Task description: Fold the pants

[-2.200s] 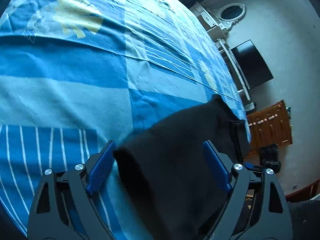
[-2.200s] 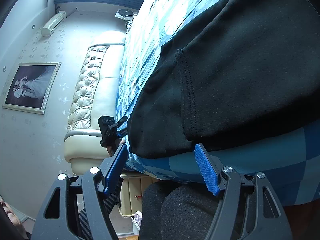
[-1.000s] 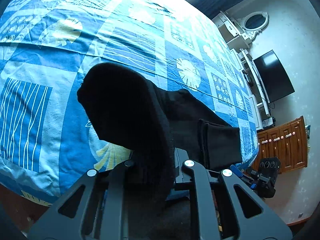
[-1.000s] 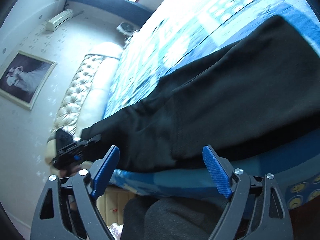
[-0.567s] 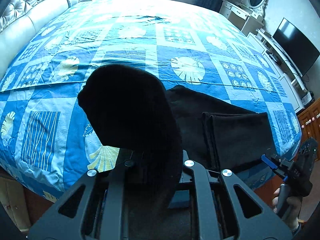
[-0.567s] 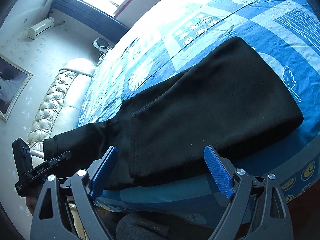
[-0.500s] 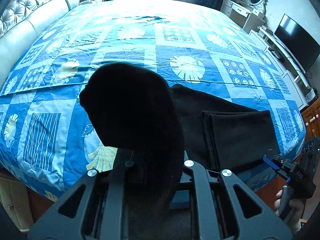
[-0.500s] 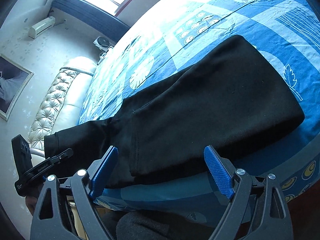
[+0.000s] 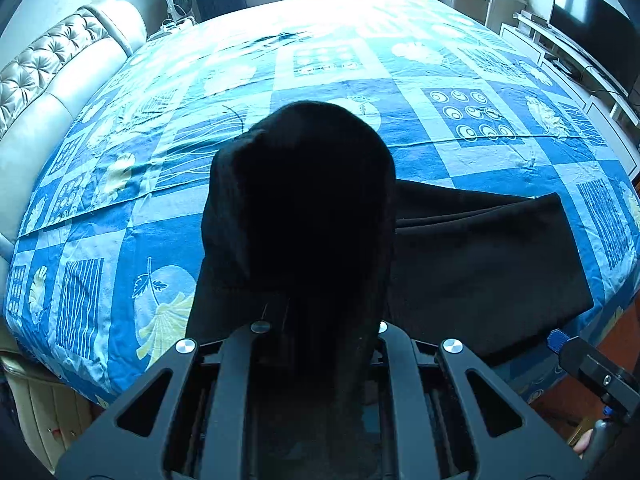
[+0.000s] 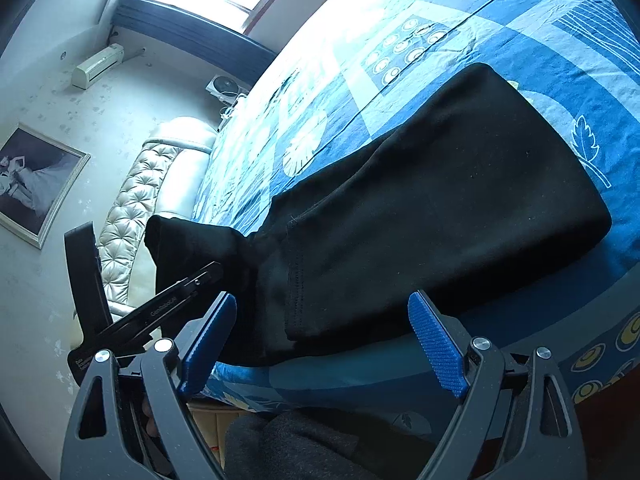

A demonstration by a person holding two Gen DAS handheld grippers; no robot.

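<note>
The left tool (image 9: 320,320) is clamped tight on one end of the black pants (image 10: 440,208), lifting a bunched hump of cloth that hides its tips in the left wrist view. The rest of the pants lies flat on the blue patterned bed (image 9: 460,160), toward 3 o'clock. The right tool (image 10: 320,340) gapes wide and holds nothing, just off the bed's near edge.

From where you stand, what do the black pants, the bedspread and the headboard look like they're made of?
Black pants: a soft matte knit, probably fleece or jersey; it absorbs light, shows lint and a stitched hem. Bedspread: thin woven printed cloth, likely cotton, with fine creases. Headboard: glossy button-tufted padding, leather or imitation; which one cannot be told.
</note>
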